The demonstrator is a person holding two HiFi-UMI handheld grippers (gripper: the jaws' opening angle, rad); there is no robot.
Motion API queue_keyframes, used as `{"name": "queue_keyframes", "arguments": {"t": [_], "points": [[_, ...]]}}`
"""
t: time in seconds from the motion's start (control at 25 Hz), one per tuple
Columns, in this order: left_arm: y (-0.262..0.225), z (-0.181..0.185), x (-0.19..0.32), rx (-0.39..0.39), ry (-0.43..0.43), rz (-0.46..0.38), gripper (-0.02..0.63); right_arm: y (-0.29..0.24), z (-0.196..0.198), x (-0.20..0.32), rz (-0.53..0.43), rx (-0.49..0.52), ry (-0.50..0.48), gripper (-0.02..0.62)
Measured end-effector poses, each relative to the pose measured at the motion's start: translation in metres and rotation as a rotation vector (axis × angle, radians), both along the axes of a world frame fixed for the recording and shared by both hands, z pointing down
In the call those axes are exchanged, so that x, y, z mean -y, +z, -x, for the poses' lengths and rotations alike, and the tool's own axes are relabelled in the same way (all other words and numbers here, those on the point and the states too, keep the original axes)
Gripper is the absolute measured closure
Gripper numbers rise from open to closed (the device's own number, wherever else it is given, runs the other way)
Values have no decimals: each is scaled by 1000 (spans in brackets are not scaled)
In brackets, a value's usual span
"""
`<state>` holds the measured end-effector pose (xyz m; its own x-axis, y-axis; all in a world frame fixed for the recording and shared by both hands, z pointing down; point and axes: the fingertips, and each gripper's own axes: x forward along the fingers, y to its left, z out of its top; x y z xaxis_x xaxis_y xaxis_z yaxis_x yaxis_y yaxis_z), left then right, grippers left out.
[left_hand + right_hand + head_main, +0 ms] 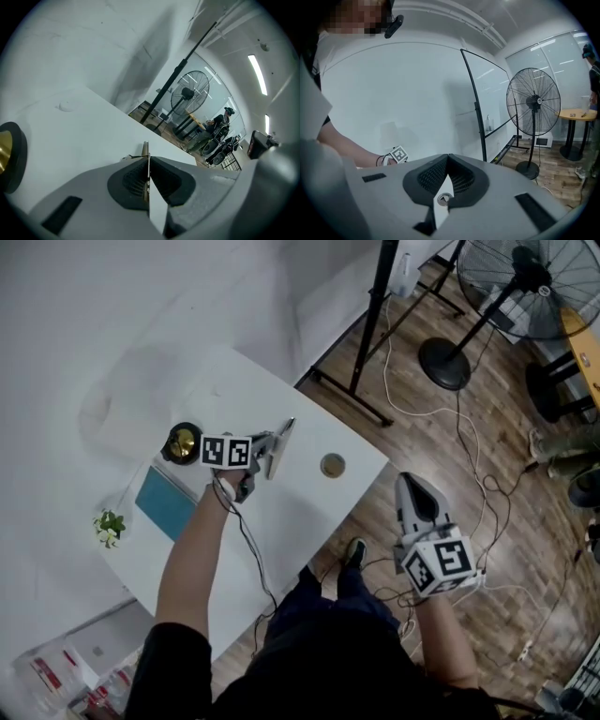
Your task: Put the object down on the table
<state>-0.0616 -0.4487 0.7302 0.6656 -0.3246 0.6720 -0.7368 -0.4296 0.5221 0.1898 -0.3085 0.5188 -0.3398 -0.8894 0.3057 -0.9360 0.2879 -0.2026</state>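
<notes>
The left gripper [265, 454] is clamped on a thin flat object [281, 442], which is held on edge in the air above the white table [281, 512] and does not rest on it. The right gripper [411, 482] hangs off the table's edge over the wooden floor [487, 446], its jaws pressed together with nothing between them. On the table lie a black-rimmed round dish with a gold centre [181, 442], a teal book [167, 502], a small sprig of flowers [109, 527] and a small round cup [333, 465] whose contents cannot be made out.
</notes>
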Motion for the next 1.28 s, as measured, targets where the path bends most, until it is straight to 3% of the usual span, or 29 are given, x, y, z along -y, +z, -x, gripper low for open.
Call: {"name": "queue_keyframes", "arguments": {"t": [0.32,0.52,0.68,0.84,1.0,1.28], "points": [[8,2,7,30,-26,6,584,4,-2,-6,9,-3,5,590],[15,10,7,101,-37,3,570,2,4,-9,8,-4,-1,589],[16,23,8,167,-75,-16,484,-3,8,-13,2,-9,-9,589],[4,38,10,183,-138,-54,443,-5,10,-17,-5,-10,-17,589],[-25,50,4,169,-192,-123,442,-15,15,-18,-27,-9,-28,590],[-113,47,-19,149,-194,-327,443,-49,25,-13,-96,-8,-53,590]]}}
